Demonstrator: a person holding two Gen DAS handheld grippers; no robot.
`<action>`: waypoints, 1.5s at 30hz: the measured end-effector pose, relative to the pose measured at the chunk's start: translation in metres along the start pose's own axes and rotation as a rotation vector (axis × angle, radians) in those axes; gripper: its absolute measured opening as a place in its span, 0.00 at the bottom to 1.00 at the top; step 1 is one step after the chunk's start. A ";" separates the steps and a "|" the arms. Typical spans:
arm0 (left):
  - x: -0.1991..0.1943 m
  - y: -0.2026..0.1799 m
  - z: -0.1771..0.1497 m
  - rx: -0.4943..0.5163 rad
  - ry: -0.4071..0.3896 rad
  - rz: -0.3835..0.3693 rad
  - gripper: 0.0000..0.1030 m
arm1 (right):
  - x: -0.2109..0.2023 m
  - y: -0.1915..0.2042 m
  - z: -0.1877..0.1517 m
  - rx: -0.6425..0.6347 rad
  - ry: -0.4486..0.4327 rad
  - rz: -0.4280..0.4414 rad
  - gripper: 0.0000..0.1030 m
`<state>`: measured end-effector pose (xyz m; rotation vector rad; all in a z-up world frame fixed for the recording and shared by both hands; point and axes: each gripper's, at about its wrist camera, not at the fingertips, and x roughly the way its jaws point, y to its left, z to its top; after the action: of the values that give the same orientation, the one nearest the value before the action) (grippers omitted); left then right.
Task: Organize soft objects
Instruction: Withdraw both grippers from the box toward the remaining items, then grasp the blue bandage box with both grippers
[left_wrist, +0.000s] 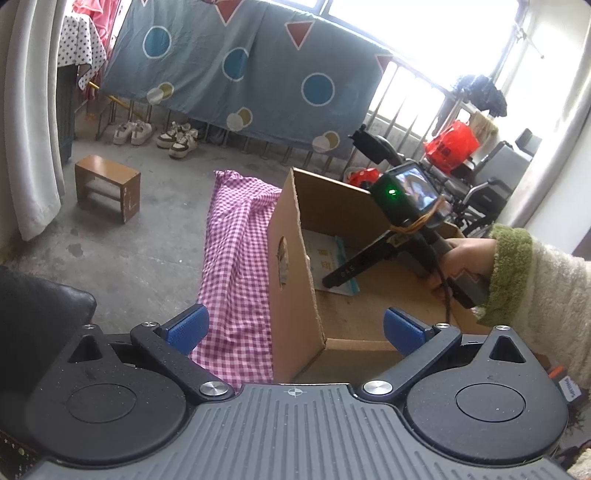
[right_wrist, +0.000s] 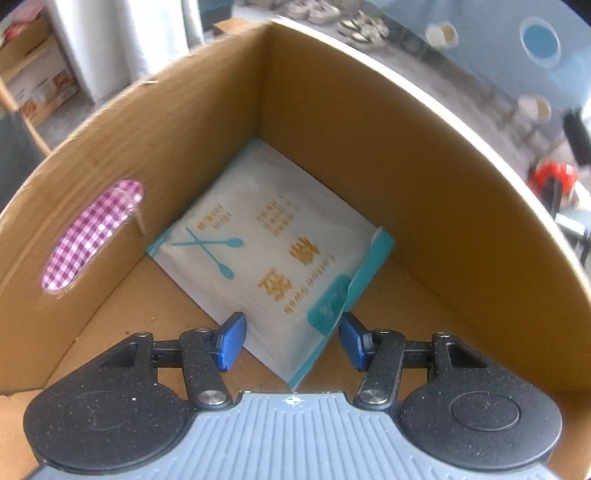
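Both grippers gape wide, holding nothing — the right gripper (right_wrist: 291, 341) inside the box (left_wrist: 295, 236) over a packet (right_wrist: 273, 254), the left gripper (left_wrist: 293, 326) outside beside checked cloth (left_wrist: 236, 266).

Lots of background stuff around here. A big blue-grey sheet (left_wrist: 236, 70) with circles and triangles hung over a metal railing (left_wrist: 402, 107) by the window. Two pairs of sneakers (left_wrist: 155, 134) sat on the concrete floor (left_wrist: 147, 236) just under it, and a small wooden stool (left_wrist: 107, 186) stood closer in, near a white curtain (left_wrist: 31, 122). Off to the right a red plastic bag (left_wrist: 452, 142) rested on what looked like a wheelchair (left_wrist: 480, 192). A polka-dot cloth (left_wrist: 75, 40) hung in the far left corner.
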<state>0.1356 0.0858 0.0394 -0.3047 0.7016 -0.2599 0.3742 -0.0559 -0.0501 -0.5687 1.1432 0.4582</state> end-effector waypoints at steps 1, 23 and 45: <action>-0.001 0.000 -0.001 0.000 -0.003 -0.001 0.98 | -0.002 0.003 -0.001 -0.023 -0.011 -0.014 0.58; -0.022 -0.023 -0.017 0.020 -0.010 -0.072 1.00 | -0.249 -0.034 -0.181 0.385 -0.620 0.145 0.60; 0.052 -0.168 -0.129 0.668 0.266 -0.194 0.77 | -0.159 0.003 -0.361 0.861 -0.523 0.258 0.47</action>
<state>0.0667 -0.1107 -0.0243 0.3078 0.8054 -0.7071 0.0592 -0.2910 -0.0110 0.4365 0.7977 0.2659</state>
